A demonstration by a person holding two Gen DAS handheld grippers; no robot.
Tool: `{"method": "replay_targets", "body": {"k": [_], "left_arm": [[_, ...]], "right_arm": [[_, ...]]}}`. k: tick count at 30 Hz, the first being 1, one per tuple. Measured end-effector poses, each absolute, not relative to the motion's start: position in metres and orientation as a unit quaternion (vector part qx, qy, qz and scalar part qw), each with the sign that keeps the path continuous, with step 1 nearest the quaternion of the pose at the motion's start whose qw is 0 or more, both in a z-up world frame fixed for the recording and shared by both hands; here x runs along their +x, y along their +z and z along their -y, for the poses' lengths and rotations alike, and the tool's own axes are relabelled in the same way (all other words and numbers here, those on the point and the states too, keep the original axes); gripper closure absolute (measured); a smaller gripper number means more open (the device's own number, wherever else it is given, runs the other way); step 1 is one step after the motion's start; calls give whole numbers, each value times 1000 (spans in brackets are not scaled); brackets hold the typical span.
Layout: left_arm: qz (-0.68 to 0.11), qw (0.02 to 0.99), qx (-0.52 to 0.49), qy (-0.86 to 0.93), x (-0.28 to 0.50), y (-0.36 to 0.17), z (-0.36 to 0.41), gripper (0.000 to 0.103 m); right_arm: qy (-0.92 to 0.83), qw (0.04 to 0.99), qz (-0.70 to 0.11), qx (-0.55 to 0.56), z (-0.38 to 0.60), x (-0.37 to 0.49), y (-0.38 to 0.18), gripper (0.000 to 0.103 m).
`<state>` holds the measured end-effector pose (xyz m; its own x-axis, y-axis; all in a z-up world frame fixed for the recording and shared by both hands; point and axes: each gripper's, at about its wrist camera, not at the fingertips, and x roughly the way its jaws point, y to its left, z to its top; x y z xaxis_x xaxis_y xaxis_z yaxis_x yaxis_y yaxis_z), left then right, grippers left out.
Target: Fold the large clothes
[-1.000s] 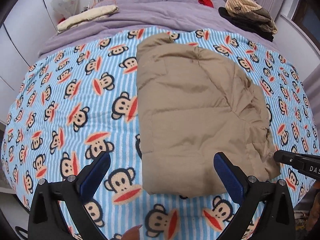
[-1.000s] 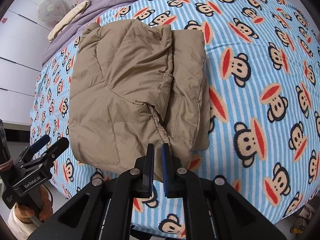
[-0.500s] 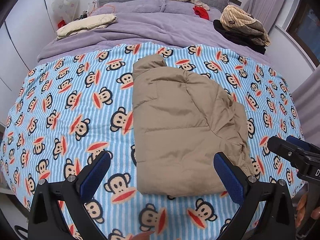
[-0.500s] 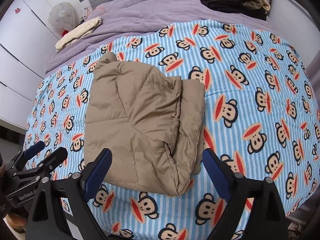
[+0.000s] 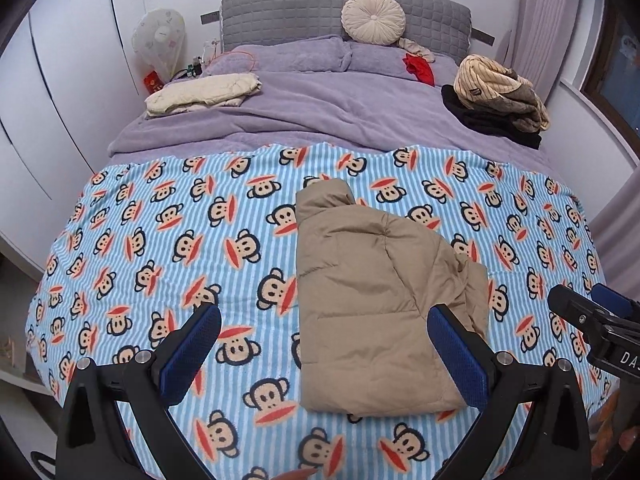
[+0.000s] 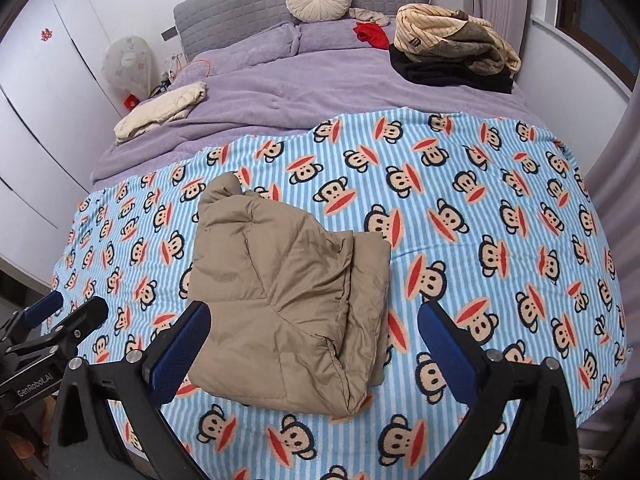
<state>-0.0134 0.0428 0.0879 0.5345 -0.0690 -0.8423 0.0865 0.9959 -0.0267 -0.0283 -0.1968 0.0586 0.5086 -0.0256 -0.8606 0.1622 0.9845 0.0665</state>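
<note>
We have let go: our right gripper [image 6: 312,344] and left gripper [image 5: 324,348], both lifted and gaping empty, leave the tan jacket [image 5: 380,300] folded near the bed's [image 5: 120,208] foot edge.

One tan jacket [image 5: 376,300] lies on one monkey blanket [image 5: 160,240]. Two grippers — left [image 5: 324,350] and right [image 6: 314,344]. Two purple pillows [image 5: 296,54], one round cushion [image 5: 374,19], one fan [image 5: 160,42], one cream bundle [image 5: 202,93], one red garment [image 5: 419,68] — and one clothes pile [image 5: 498,100].

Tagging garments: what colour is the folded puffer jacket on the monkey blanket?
Plain tan, quilted; the puffer jacket shows best in the left wrist view.
</note>
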Motion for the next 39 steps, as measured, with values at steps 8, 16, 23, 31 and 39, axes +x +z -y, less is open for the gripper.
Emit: {"method": "replay_targets", "body": {"k": [8,16,23,31,39], "left_arm": [[-470,882,2,-36,-15,102,-45,0],[-474,880,0,-27,-15,101,-47,0],[-475,880,2,-27,-13,99,-47,0],[-476,879,3,-25,-12,98,-47,0],[-476,879,3,-25,-12,98,-47,0]], "right_arm": [[-76,877,-471,54,198,-27,76,0],[-78,877,-470,53,198,-28,77,0],[-78,877,-472,53,198,-29,76,0],[-79,877,-472,54,197,-28,76,0],[-78,876,-472,53,198,-27,76,0]]}}
